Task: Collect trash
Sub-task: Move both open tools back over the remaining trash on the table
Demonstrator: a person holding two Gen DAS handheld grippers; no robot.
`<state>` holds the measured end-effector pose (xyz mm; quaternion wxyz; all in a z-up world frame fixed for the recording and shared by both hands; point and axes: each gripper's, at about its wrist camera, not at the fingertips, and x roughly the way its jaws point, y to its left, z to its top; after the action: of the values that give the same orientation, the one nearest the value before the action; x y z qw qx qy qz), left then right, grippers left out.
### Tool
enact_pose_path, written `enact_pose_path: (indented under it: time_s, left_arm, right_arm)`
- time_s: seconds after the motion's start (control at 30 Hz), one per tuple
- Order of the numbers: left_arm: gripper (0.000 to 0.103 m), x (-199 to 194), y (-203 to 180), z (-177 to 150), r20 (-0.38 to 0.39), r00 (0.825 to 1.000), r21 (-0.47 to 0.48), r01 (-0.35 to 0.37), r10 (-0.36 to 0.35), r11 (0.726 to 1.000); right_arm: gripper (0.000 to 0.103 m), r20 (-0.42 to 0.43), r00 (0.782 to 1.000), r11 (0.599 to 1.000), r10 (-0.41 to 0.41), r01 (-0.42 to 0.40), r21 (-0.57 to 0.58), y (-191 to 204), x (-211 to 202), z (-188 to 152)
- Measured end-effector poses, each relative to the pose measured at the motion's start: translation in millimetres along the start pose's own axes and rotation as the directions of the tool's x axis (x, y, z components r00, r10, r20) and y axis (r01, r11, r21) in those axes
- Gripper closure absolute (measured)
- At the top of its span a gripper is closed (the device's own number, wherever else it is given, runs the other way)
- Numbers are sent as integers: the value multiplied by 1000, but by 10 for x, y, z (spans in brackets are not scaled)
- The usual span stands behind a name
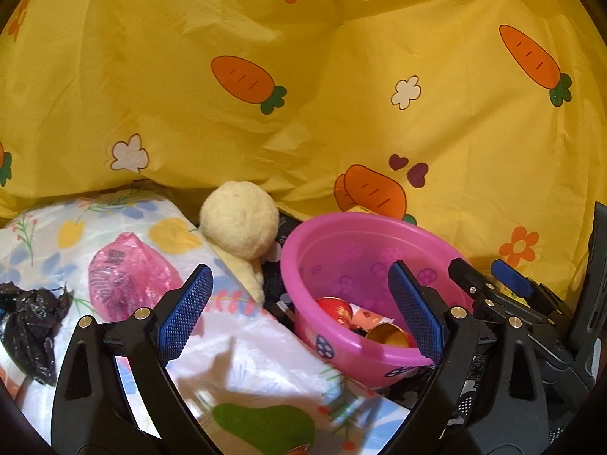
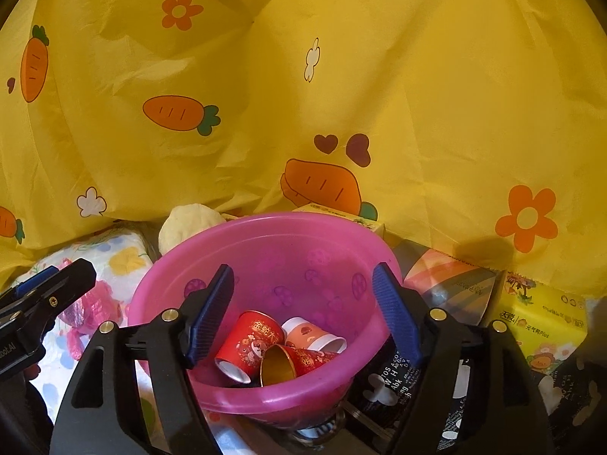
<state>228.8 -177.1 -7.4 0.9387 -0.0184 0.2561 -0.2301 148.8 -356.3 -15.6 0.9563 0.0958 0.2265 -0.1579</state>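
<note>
The left hand-held gripper [image 1: 303,311] is filling the bottom of its own view, its two black fingers spreading wide with the blue pads [image 1: 186,309] facing each other across an empty gap. The right hand-held gripper [image 2: 303,313] is standing just as wide at the bottom of its view, nothing between its pads [image 2: 394,313]. Each is showing at the lower edge of the other's frame.

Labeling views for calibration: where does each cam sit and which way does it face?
Left wrist: on the left claw, facing the floral sheet and pink bag; own open fingers show, right claw at right.
Right wrist: on the right claw, looking into the basin at cups; open fingers show, left claw at left.
Shared: basin, yellow cloth, plush.
</note>
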Motion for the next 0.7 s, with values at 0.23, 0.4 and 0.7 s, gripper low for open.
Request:
enact_pose_path:
  time_s: [0.23,0.4,0.7]
  left_arm:
    - [10,-362,99,-96,38,995,28,-92,91,995]
    - [10,-633,144,-175,64,988,35,-145,142,989]
    - [10,-1072,305,-384,73,971,-5,-228,228,974]
  right_arm:
    - [25,4,999,999,37,-37,-13,128,-167,-90]
    - [25,0,996,995,88,-88,-37,282,-310,-186]
    - [24,7,989,986,150,-149,-80,609,-618,-387]
